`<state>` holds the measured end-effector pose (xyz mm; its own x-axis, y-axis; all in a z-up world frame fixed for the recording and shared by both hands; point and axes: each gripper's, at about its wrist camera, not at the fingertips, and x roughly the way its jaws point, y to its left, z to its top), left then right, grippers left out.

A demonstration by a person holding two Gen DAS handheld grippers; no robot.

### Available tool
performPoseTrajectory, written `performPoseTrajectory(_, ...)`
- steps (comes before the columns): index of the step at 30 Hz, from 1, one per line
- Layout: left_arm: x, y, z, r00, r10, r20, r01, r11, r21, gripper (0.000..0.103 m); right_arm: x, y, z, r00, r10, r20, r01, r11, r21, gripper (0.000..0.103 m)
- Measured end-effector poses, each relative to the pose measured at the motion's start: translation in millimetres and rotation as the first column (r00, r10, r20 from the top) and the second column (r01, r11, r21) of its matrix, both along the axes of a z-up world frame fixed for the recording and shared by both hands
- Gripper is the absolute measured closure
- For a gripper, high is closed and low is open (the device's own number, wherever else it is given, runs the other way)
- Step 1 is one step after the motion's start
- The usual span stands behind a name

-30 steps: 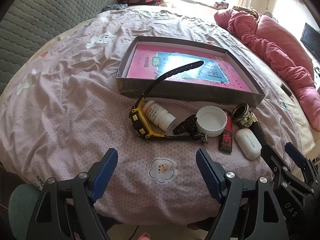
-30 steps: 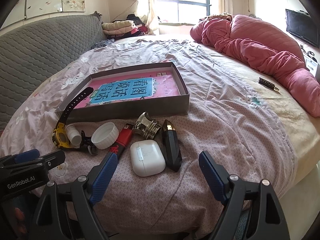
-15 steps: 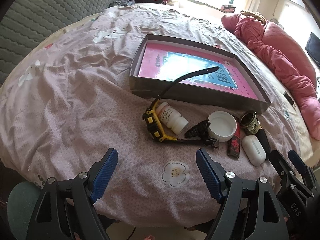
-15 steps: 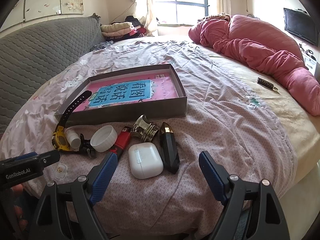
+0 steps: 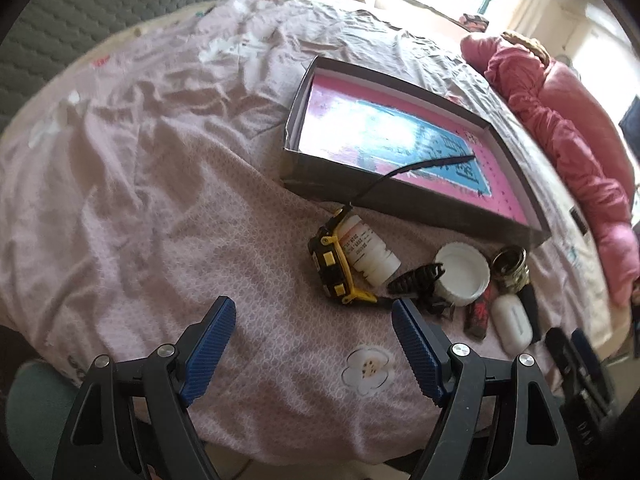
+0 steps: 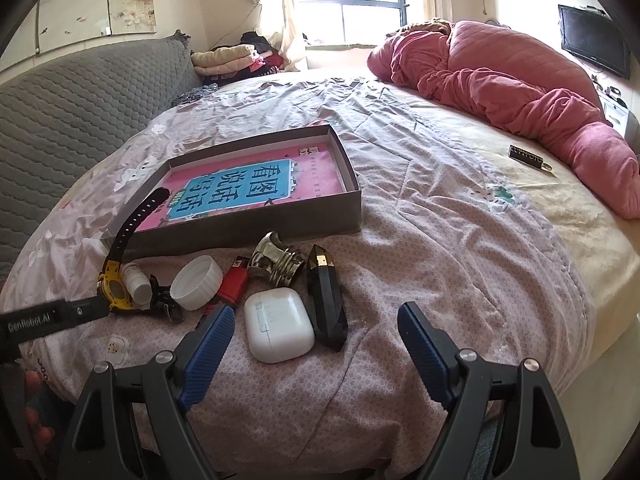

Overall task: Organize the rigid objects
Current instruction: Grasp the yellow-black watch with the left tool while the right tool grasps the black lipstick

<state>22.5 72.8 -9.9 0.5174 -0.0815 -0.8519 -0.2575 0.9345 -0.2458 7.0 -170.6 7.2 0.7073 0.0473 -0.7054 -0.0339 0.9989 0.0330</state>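
Centrally on the bed sits a shallow grey cardboard box (image 6: 256, 220) with a pink and blue printed sheet lining its bottom; the only other thing reaching into it is the black strap tip of a yellow and black wristwatch (image 6: 114, 284), which leans over the near wall while the watch body lies on the sheet in front of the box. Along that same near wall, in a loose row, lie seven loose items, one of each: the watch, a small white pill bottle (image 5: 366, 250) touching the watch, a white ribbed plastic cap (image 6: 197, 282), a red lighter (image 6: 234, 284), a silvery metal fitting (image 6: 276, 262) nearest the box wall, a white earbud case (image 6: 278, 324) and a black faceted stick with a gold band (image 6: 326, 298) just beside the case. A black clip-like piece (image 5: 416, 276) sits between bottle and cap. The pink patterned bedsheet (image 6: 440, 240) lies under everything, and a pink quilt (image 6: 500, 80) is heaped well beyond the box.

The left gripper (image 5: 312, 344) hovers low over bare sheet in front of the watch, jaws spread wide and empty. The right gripper (image 6: 312, 348) hangs just before the earbud case, jaws likewise apart, holding nothing
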Motion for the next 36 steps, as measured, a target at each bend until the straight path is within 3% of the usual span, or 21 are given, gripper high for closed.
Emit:
performPoseTrajectory(7, 10.0, 4.1, -10.1, 1.000, 0.015, -0.001, -0.015, 0.995, -0.096, 0.023, 8.4, -9.8, -2.1, 0.999, -0.037, -0.008, 0.037, 0.999, 0.006, 0.020)
performPoseTrajectory(12, 17.7, 6.6, -13.8, 1.000, 0.021, -0.002, -0.022, 0.991, -0.133, 0.039, 13.9, -14.5, -4.7, 0.998, -0.053, -0.016, 0.053, 0.999, 0.000, 0.020)
performPoseTrajectory(17, 25.1, 5.8, -18.7, 1.000, 0.022, -0.018, -0.024, 0.991, -0.130, 0.059, 22.3, -17.5, -9.5, 0.997, -0.062, -0.039, 0.061, 0.998, -0.014, 0.020)
performPoseTrajectory(21, 30.2, 7.1, -19.7, 1.000, 0.021, -0.016, -0.023, 0.990, -0.142, 0.062, 26.9, -20.0, -13.4, 0.996, -0.063, -0.058, 0.063, 0.998, -0.010, 0.021)
performPoseTrajectory(26, 39.0, 7.1, -21.2, 0.999, 0.029, -0.028, -0.033, 0.989, -0.146, 0.075, 30.9, -19.4, -16.6, 0.996, -0.058, -0.069, 0.057, 0.998, -0.018, 0.023)
performPoseTrajectory(30, 44.3, 3.0, -23.5, 0.999, 0.028, -0.038, -0.033, 0.991, -0.133, 0.079, 35.5, -19.0, -19.9, 0.995, -0.054, -0.080, 0.051, 0.998, -0.028, 0.026)
performPoseTrajectory(36, 46.0, -0.9, -26.3, 0.999, 0.015, -0.037, -0.018, 0.994, -0.105, 0.080, 42.7, -17.7, -25.2, 0.994, -0.026, -0.102, 0.024, 0.999, -0.023, 0.041)
